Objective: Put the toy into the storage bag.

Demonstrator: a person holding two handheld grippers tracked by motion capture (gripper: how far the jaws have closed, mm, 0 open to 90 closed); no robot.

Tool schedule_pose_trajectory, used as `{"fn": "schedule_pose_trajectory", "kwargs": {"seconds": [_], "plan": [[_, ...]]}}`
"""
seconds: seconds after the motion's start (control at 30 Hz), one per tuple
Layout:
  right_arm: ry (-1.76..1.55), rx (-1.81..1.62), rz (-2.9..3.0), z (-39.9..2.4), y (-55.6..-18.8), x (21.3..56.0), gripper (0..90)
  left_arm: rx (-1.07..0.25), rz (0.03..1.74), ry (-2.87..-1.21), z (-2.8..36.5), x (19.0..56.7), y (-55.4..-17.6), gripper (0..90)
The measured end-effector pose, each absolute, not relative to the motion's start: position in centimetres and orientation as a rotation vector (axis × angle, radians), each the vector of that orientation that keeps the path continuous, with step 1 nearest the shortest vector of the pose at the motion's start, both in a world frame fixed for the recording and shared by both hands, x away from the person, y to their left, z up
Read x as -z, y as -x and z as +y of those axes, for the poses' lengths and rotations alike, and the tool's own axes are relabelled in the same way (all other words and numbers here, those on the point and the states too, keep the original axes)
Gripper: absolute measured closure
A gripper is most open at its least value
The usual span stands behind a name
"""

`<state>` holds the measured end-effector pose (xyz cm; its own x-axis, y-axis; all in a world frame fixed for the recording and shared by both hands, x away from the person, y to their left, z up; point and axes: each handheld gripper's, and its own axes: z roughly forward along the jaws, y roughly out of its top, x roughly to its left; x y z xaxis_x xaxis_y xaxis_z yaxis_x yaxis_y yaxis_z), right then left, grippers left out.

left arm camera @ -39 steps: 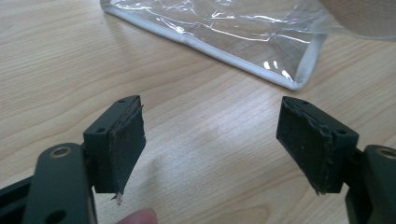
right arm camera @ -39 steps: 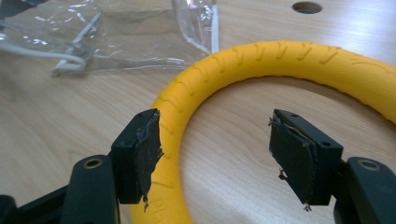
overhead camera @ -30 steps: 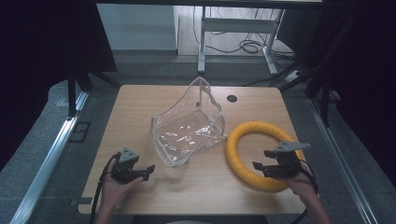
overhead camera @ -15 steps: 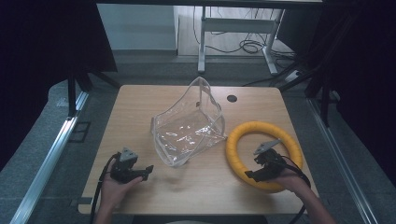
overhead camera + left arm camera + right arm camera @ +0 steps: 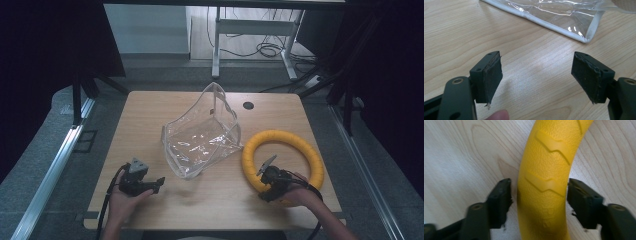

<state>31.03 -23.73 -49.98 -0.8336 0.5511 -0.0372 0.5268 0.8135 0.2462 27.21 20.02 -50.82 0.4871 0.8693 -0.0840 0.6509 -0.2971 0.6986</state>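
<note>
A thick yellow ring with a pebbled, rubbery-looking surface lies flat on the right part of the light wooden table. Raised zigzag ridges run across its tube, plain in the right gripper view, and small embossed marks sit lower on the same stretch, too faint to read. The ring's left arc lies just beside the corner of a clear plastic pouch with white piping, which stands slumped open near the table's middle.

The right claw straddles the near-left arc of the ring. Its jaws have just been closing, with the yellow tube between them. In the right gripper view a thin gap shows on each side between the pads and the ring, so the claw is not yet clenched on it.

The left claw rests low near the table's front left, held in the person's left hand. Its jaws stand wide and released over bare wood, with the pouch's piped edge a little beyond them.
</note>
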Motion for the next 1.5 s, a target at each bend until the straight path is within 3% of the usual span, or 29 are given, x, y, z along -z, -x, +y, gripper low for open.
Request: {"fn": "schedule_pose_trajectory", "kwargs": {"seconds": [0.1,0.23,0.9,1.5], "plan": [[-0.868,-0.327,2.902,-23.6,-31.1,50.0,49.0,-0.412,1.249,-2.049,20.0,50.8,-27.2,24.7],[-0.904,-0.344,2.932,-23.9,-31.6,50.0,50.7,-0.410,1.247,-2.051,20.0,50.8,-27.2,24.7],[-1.045,-1.002,2.792,-29.1,-32.5,44.8,51.2,-0.418,1.246,-2.048,19.9,50.8,-27.2,24.7],[-1.116,-1.185,2.612,-31.1,-32.8,42.7,51.3,-0.417,1.247,-2.046,19.9,50.8,-27.3,24.7]]}}
